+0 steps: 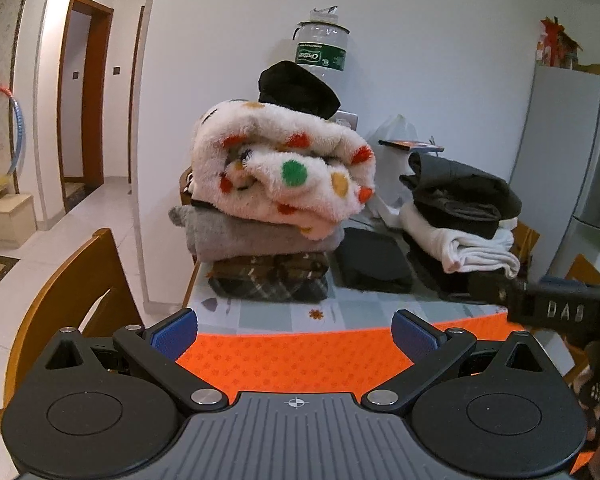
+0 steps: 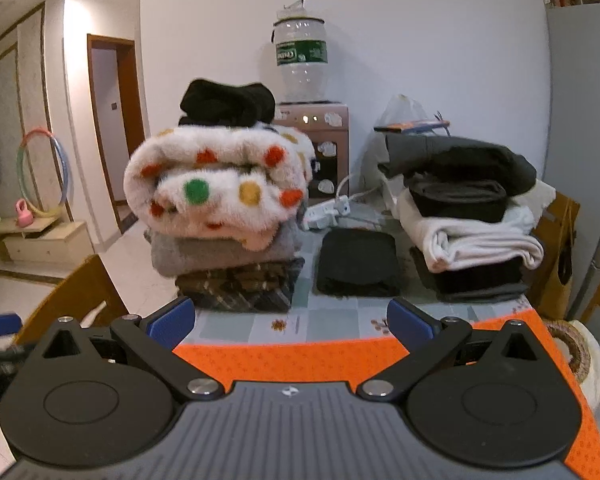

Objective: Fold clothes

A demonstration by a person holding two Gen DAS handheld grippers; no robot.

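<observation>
Left gripper spread wide, blue pads apart, nothing between them; right gripper likewise spread and empty. Both held low over an orange mat at the near edge of a table with a pale checked cover. Beyond the mat, on the left of the table, a tall stack of folded clothes: white spotted fleece blanket with red, yellow and green dots, resting on a grey knit, that on brown plaid pieces, with a black garment on top of the fleece. Just right of that stack, a single folded dark garment flat on the table. Further right, a second pile — black and dark grey pieces over a folded white garment. Behind the fleece stack, against the wall, a clear water jug inverted on a dispenser, green label reading roughly "C'estbon", seen upside down. Behind the single dark garment, a white power strip. In the left wrist view, at the right edge beside the mat, the other gripper's black body with raised letters "DAS" — legibility poor. Wooden chair back left of the table.
</observation>
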